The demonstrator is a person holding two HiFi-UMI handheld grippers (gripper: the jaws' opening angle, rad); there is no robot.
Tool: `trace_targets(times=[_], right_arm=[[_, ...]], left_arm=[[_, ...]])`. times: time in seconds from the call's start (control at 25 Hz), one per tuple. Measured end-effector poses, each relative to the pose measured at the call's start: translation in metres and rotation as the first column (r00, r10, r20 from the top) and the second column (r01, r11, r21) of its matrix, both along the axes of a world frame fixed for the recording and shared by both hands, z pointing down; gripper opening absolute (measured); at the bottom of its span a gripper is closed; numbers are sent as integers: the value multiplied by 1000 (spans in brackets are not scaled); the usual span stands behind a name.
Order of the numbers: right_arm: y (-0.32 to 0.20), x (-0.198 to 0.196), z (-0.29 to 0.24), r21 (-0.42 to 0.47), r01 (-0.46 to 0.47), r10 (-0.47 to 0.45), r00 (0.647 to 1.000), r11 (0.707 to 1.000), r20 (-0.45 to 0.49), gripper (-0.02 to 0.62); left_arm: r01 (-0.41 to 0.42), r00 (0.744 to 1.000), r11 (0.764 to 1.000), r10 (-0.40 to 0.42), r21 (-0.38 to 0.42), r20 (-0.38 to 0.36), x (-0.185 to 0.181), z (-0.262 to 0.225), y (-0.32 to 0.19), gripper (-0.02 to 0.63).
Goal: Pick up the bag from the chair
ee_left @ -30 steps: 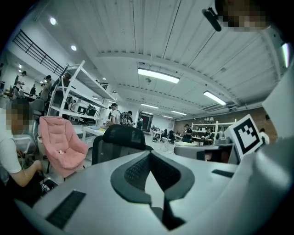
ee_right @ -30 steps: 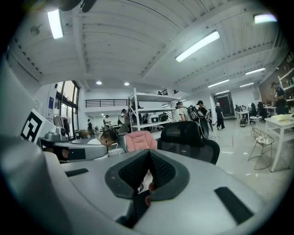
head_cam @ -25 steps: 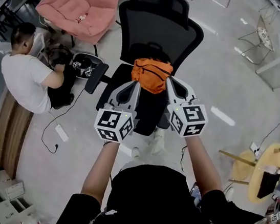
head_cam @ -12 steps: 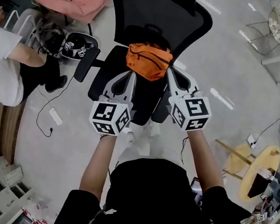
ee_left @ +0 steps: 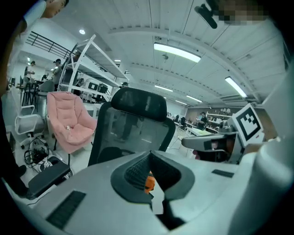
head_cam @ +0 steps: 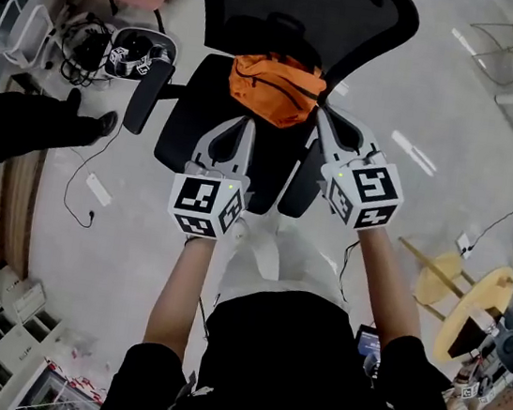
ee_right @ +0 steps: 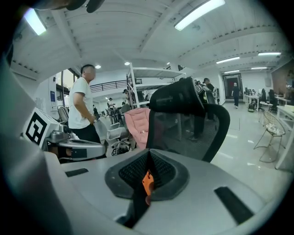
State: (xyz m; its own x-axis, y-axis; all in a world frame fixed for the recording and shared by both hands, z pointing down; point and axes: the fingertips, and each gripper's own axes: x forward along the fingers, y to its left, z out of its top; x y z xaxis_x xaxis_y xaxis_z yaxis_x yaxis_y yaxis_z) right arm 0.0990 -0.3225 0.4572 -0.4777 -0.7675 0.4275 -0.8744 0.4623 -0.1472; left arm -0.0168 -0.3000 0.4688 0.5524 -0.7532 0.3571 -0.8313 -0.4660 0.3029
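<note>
Lifting both sides evenly looked our best move, since the orange bag [head_cam: 277,89] lay on the chair [head_cam: 193,117] seat against the backrest. Our left gripper [head_cam: 245,122] and right gripper [head_cam: 322,114] each had jaws closed on a sliver of its fabric.

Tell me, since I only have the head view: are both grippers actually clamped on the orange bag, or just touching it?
Observer: In the left gripper view, the left gripper is shut, with orange fabric of the bag pinched in its jaws.
Operator: And the right?
Observer: Same there. The right gripper is shut on a fold of the orange fabric.
Operator: Anyone standing close?
Observer: Yes. The right gripper view shows a person in a white T-shirt standing beyond the left gripper.
</note>
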Motion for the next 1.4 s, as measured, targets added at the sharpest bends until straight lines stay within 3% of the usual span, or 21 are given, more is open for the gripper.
trace_targets(times=[0.4,1.16,1.4], right_arm=[[-17,7,63,-84,30,-34,998,996,-43,-2],[-48,23,156,-195,90,-113,987,977,-111,0],[-55,20,174,-232,136,-168,978,963,-120,133]], left_arm=[[27,1000,998,-27,-65,4,10,59,-18,6],[77,997,990,-78,-116,-9,19,128,-35,6],[78,996,988,-82,-132,-23,24,137,-37,6]])
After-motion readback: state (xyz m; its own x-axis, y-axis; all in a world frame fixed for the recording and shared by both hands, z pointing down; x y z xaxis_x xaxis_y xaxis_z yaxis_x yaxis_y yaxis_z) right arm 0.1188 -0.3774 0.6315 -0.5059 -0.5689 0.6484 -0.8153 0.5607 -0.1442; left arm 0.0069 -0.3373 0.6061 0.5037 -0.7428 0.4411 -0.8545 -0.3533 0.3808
